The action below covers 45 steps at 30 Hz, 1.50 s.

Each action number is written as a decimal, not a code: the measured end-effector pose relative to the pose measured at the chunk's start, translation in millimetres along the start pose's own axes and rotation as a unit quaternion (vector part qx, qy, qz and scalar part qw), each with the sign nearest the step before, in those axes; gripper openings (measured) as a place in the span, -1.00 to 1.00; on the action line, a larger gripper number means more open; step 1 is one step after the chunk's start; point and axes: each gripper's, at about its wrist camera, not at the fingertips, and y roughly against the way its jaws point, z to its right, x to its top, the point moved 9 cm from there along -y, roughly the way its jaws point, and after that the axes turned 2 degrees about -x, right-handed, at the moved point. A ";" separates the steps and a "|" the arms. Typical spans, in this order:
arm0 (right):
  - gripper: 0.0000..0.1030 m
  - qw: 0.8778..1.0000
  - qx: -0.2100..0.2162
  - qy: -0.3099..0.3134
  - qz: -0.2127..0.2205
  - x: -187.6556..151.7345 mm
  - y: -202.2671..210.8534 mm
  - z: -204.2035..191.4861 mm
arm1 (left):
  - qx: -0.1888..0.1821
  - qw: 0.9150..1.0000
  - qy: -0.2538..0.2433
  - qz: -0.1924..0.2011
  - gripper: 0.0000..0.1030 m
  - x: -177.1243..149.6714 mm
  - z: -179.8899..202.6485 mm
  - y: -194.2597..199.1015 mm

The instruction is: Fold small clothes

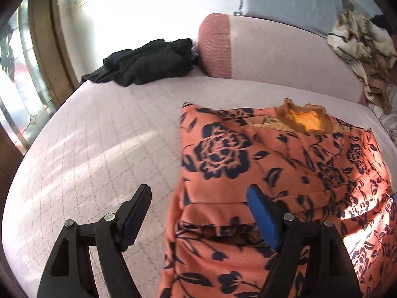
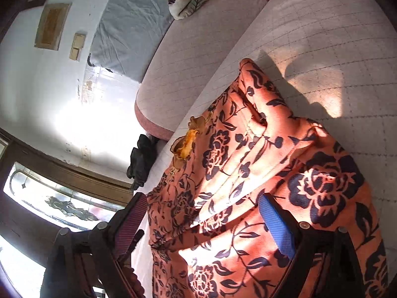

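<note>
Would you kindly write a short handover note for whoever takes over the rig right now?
Left tongs: open, holding nothing, at the left edge of the orange floral garment.
Right tongs: open, over the same garment, empty.
The garment lies on the pink quilted cushion, partly folded, its yellow-trimmed neckline at the far end. A black garment sits crumpled at the far edge.
Done: the first folds, apparently. Left: finish the orange piece; the black one looks unfolded.

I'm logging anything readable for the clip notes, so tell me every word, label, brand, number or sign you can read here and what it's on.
No readable text in either view.
Orange floral garment: only a printed flower pattern, with no label showing.
Black garment: no print visible.
Framed piece on the wall: blurred, nothing legible.
Small wall plates: plain, no marking can be made out.
</note>
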 end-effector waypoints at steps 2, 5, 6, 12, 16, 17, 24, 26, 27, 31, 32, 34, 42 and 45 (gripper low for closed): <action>0.82 1.000 -0.011 -0.015 -0.005 11.7 -17.1 -3.7 | -0.003 1.000 0.031 0.006 0.54 -2.0 -15.8 -5.8; 0.81 0.997 -0.048 -0.065 -0.008 27.4 -45.0 11.0 | -0.019 0.998 0.054 0.021 0.54 -0.6 -26.6 -14.4; 0.79 0.996 -0.056 -0.073 -0.010 31.6 -53.1 15.3 | -0.023 0.998 0.053 0.025 0.55 -0.3 -27.8 -18.3; 0.70 0.988 -0.118 -0.098 0.024 49.7 -70.8 30.0 | -0.072 0.993 0.092 -0.020 0.56 -15.2 -35.0 -49.8; -0.47 0.981 -0.166 -0.096 0.010 55.8 -85.1 36.2 | -0.075 0.992 0.096 -0.020 0.59 -16.3 -34.6 -48.6; -0.53 0.979 -0.180 -0.097 0.008 56.0 -86.7 40.2 | -0.074 0.993 0.094 -0.020 0.59 -16.4 -34.0 -47.9; -0.82 0.976 -0.202 0.010 0.077 53.2 -36.2 -12.9 | -0.060 0.993 0.104 -0.015 0.59 -15.3 -40.1 -45.7; -0.82 0.973 -0.212 0.025 0.087 44.1 -23.0 -11.6 | -0.050 0.993 0.111 0.001 0.59 -11.7 -45.1 -37.8; -0.82 0.971 -0.223 0.022 0.080 38.1 -22.6 -0.9 | -0.049 0.992 0.115 0.015 0.59 -8.7 -46.9 -32.5; -0.48 0.979 -0.204 -0.018 0.022 19.9 -34.9 32.4 | -0.048 0.992 0.115 0.029 0.60 -5.7 -49.4 -26.6; -0.20 0.983 -0.180 -0.024 0.030 21.1 -34.4 28.2 | -0.048 0.992 0.115 0.024 0.60 -6.4 -49.1 -29.1; 0.85 0.987 -0.151 -0.036 0.040 25.9 -36.5 18.4 | -0.051 0.992 0.118 0.014 0.60 -7.5 -47.7 -34.2; -0.15 0.983 -0.160 -0.090 0.032 56.4 -76.1 28.9 | -0.058 0.991 0.118 0.030 0.60 1.6 -44.9 -33.5; -0.82 0.976 -0.195 -0.090 0.016 57.9 -87.3 41.3 | -0.061 0.991 0.118 0.023 0.60 0.7 -43.8 -36.7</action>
